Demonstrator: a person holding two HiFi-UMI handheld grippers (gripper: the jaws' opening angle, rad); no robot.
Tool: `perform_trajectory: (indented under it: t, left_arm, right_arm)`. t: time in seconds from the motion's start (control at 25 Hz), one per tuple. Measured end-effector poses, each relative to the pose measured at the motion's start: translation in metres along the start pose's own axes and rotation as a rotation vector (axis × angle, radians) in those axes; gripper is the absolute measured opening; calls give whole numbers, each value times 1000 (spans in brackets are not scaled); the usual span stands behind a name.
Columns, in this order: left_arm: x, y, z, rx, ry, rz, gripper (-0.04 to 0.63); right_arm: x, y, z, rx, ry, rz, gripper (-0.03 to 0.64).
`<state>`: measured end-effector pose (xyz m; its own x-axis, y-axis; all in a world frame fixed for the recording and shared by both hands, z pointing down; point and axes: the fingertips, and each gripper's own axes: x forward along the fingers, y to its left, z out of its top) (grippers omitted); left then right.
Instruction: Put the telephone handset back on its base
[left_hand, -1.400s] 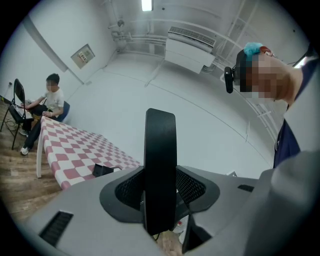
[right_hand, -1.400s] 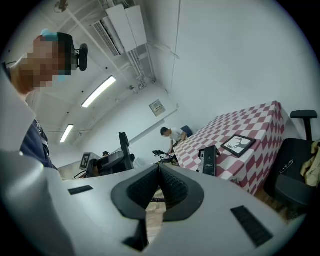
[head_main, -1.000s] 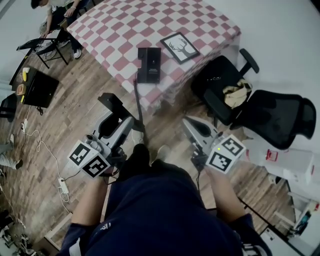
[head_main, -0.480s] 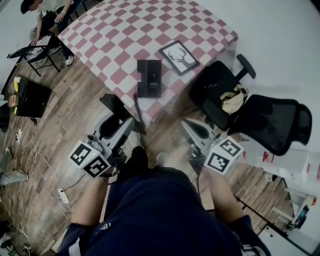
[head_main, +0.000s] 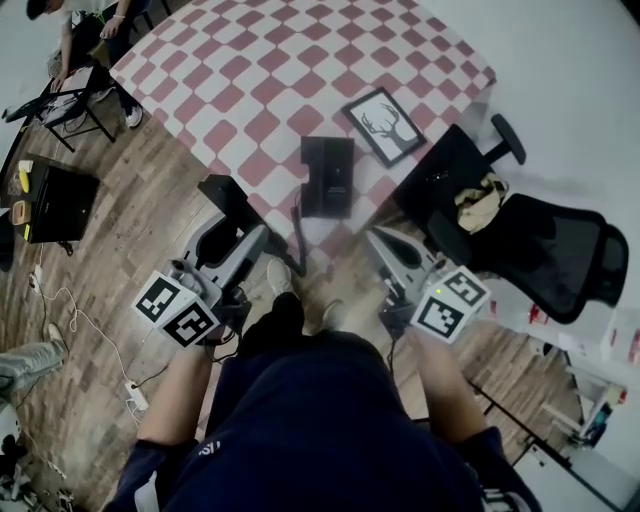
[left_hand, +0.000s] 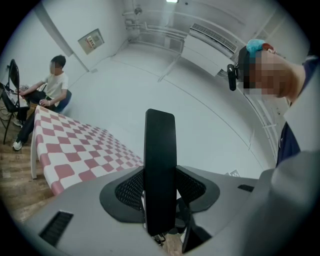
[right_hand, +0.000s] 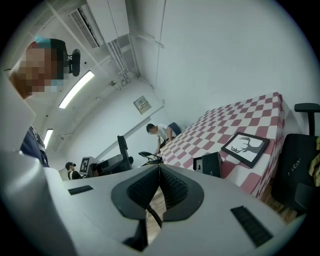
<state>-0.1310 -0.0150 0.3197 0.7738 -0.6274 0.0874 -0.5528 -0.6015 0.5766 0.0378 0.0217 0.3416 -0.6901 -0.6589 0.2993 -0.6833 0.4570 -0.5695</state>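
Note:
The black telephone base (head_main: 328, 177) lies near the front edge of the red-and-white checked table (head_main: 250, 70); it also shows in the right gripper view as the base (right_hand: 211, 164). My left gripper (head_main: 252, 238) is shut on the black handset (head_main: 226, 198), which stands upright between the jaws as the handset (left_hand: 160, 165) in the left gripper view. It hangs over the floor, left of the base. A dark cord (head_main: 297, 228) runs from it toward the base. My right gripper (head_main: 373, 242) is shut with nothing in it, below and right of the base.
A framed deer picture (head_main: 384, 124) lies right of the base. Two black office chairs (head_main: 555, 250) with a yellowish cloth (head_main: 478, 194) stand at the right. A seated person (head_main: 75, 30), a folding chair and a black case (head_main: 58, 205) are at the left, with cables (head_main: 85, 305) on the wood floor.
The table and telephone base have come closer to both grippers in the head view. The left gripper still holds the handset; the right stays shut.

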Motion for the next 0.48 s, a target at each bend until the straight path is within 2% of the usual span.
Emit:
perform_trajectory:
  t: [0.24,0.48]
  left_arm:
    - [10,33,19,-3,29,-29,219]
    - [24,51,21,-16,65,-60,219]
  right_arm:
    - [32,-5,15,12,-15,-39,17]
    - [44,-11,20,30,-21,-81,17]
